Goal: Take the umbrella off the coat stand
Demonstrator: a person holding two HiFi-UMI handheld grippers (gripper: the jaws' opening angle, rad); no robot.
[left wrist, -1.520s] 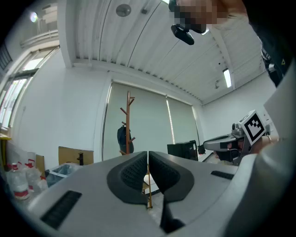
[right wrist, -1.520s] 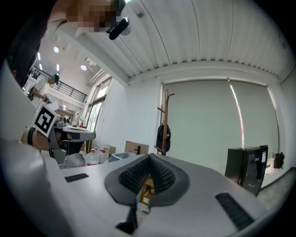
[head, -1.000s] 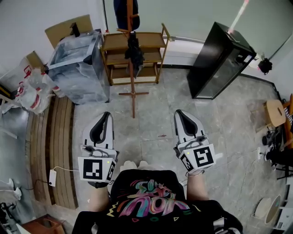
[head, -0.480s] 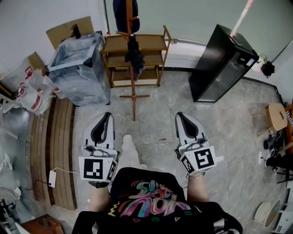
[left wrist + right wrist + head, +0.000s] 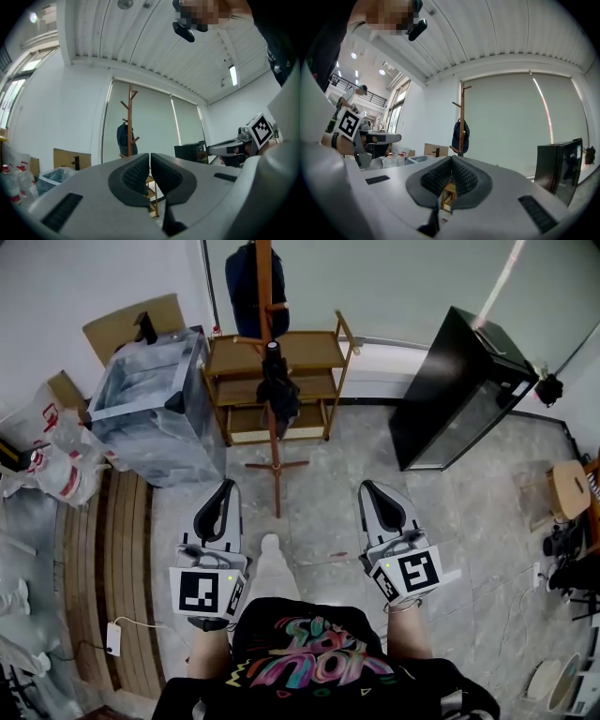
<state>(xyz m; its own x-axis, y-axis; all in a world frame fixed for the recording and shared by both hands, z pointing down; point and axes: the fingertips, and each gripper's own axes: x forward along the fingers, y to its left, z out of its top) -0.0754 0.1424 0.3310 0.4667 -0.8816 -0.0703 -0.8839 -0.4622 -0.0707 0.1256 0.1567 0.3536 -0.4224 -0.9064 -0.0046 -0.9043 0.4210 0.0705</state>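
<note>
Left gripper [image 5: 224, 487]: I see its 2 jaws together with nothing between them. It points level toward the stand.
Right gripper [image 5: 371, 489]: I read its 2 jaws as pressed together as well, and empty. It is level and sits side by side with the left one.
Umbrella [image 5: 277, 381]: black and folded, it hangs upright against the stand's pole, in front of the shelf. I find it well apart from both grippers.
Stand [image 5: 276, 463]: a wooden pole on a cross foot, set on the tiled floor ahead of the 2 grippers and roughly between their lines.
Dark blue item [image 5: 246, 285]: it hangs near the stand's top, above the umbrella. I cannot tell whether it is a coat or a bag.
Shelf [image 5: 314, 329]: wooden, with 3 levels, just behind the stand and against the wall.
Cabinet [image 5: 459, 381]: black, standing to the right of the shelf.
Wrapped box [image 5: 155, 404]: covered in clear plastic, just left of the shelf.
</note>
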